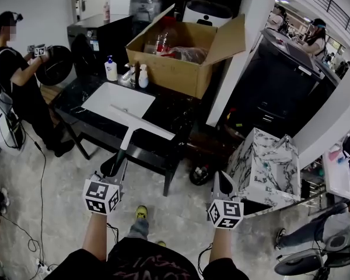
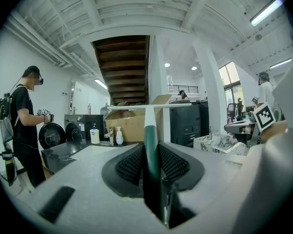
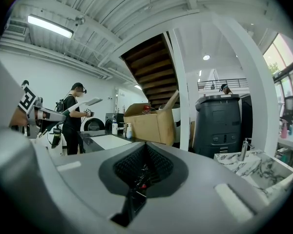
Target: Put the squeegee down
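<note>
Green and white plastic is seen in the squeegee, which is pinched by its dark handle in the left tongs and held out over the near side of the black table. A long pale blade is carried crosswise on a slim stem. It is judged light and stiff, soft only along the blade edge, and best gripped at the handle. The right tongs are pressed together, with nothing between them.

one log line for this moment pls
left gripper: shut on squeegee handle | right gripper: shut, empty | squeegee: in the air, blade toward black table | put-down: not yet done
</note>
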A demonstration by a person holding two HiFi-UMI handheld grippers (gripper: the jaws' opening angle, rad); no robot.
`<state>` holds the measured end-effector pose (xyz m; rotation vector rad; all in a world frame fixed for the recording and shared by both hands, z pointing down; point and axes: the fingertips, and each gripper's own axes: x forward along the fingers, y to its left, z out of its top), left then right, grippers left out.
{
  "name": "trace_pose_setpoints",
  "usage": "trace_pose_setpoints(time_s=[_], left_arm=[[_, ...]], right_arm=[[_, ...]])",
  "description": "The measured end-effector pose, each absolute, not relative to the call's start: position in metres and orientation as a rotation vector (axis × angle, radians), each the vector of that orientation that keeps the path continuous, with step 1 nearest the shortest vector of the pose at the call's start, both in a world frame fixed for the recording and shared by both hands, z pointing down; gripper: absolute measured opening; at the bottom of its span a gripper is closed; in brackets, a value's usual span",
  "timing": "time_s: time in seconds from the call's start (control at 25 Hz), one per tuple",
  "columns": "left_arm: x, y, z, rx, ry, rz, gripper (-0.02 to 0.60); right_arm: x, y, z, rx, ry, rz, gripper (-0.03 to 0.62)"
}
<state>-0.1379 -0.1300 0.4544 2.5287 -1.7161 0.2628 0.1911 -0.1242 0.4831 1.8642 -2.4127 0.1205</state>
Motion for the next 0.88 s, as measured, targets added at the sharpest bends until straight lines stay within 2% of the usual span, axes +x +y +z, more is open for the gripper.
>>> trace_pose_setpoints(time_s=[0.88], left_arm=[[-0.161, -0.328, 0.461, 2.583, -1.553, 0.257, 0.101]], right_arm=[[0.145, -0.299, 0.467, 1.886, -2.337, 0.069, 0.011]])
